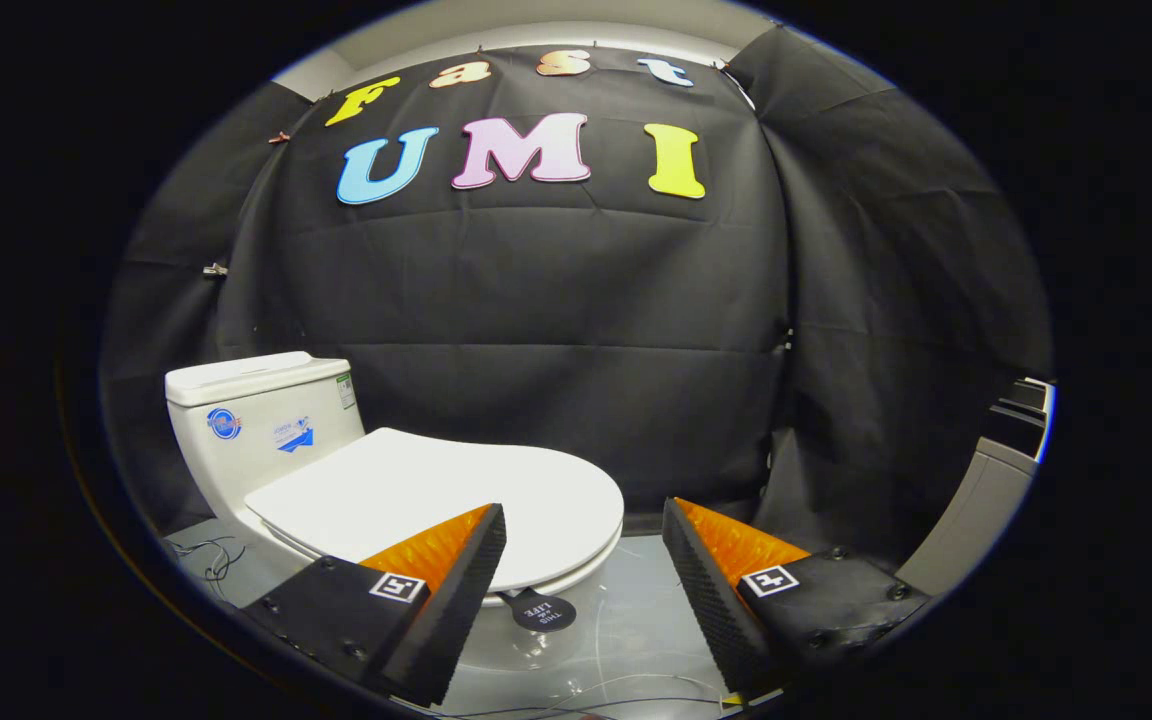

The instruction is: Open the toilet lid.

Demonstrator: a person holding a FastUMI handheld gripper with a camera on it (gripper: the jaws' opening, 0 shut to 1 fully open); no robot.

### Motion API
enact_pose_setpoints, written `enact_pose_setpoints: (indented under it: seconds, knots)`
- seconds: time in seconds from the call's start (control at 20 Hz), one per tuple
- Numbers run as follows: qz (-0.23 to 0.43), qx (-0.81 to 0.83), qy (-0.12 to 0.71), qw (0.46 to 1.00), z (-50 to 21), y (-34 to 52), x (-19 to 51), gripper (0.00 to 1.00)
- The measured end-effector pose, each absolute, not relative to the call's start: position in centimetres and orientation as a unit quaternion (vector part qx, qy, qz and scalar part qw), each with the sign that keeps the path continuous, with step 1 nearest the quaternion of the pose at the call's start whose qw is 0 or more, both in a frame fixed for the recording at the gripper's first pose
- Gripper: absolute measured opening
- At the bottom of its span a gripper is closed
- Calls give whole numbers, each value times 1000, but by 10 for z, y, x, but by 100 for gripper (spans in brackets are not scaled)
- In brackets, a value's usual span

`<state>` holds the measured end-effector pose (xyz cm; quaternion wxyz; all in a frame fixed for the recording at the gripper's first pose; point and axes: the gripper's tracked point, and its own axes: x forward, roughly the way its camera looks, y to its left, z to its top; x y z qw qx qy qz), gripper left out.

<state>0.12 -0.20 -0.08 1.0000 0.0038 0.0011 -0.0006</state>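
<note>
Gripper-mounted fisheye, low, looking forward past fingers, toilet near

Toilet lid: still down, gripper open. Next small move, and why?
Probably ease the gripper forward and down toward the front edge of the toilet lid. The lid lies flat and closed, the fingers are spread with nothing between them, and the rim sits just ahead, by the black tag.

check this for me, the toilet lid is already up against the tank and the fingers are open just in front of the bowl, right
Not quite. In the gripper view the toilet lid is down, lying flat over the bowl, not up against the tank. The rest holds: the gripper has its fingers open, holding nothing, just in front of the bowl.
</note>
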Motion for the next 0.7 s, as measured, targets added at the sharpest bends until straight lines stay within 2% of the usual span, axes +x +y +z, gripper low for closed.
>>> enact_pose_setpoints:
  seconds: [0.45,0.7]
  knots:
    - [0,14,36,999,-22,-3,6,99]
    - [10,85,98,991,-58,-1,11,99]
